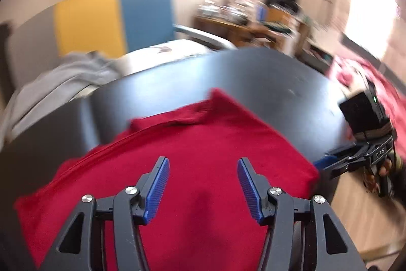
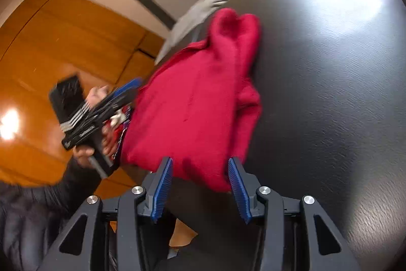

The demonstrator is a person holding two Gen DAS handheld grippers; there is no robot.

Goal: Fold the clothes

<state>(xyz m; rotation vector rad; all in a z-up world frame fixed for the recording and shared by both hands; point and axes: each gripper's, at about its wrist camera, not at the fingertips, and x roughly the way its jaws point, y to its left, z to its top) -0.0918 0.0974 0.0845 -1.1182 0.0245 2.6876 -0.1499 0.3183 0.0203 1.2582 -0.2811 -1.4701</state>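
Observation:
A red garment (image 1: pixel 192 144) lies folded in a thick rectangle on the black table (image 1: pixel 266 78), at its near edge. It also shows in the right wrist view (image 2: pixel 192 106), with a bunched end at the far side. My left gripper (image 1: pixel 203 166) is open and empty, just above the garment. My right gripper (image 2: pixel 200 166) is open and empty at the garment's near corner; it shows from the side in the left wrist view (image 1: pixel 330 164). The left gripper shows blurred at the garment's left edge in the right wrist view (image 2: pixel 121 95).
A grey garment (image 1: pixel 58 78) lies on a pale surface beyond the table's far left. A yellow and blue panel (image 1: pixel 114 17) stands behind it. A cluttered wooden desk (image 1: pixel 253 24) and a red heap (image 1: pixel 355 73) are at the right. Wooden floor (image 2: pixel 50 42) lies below the table edge.

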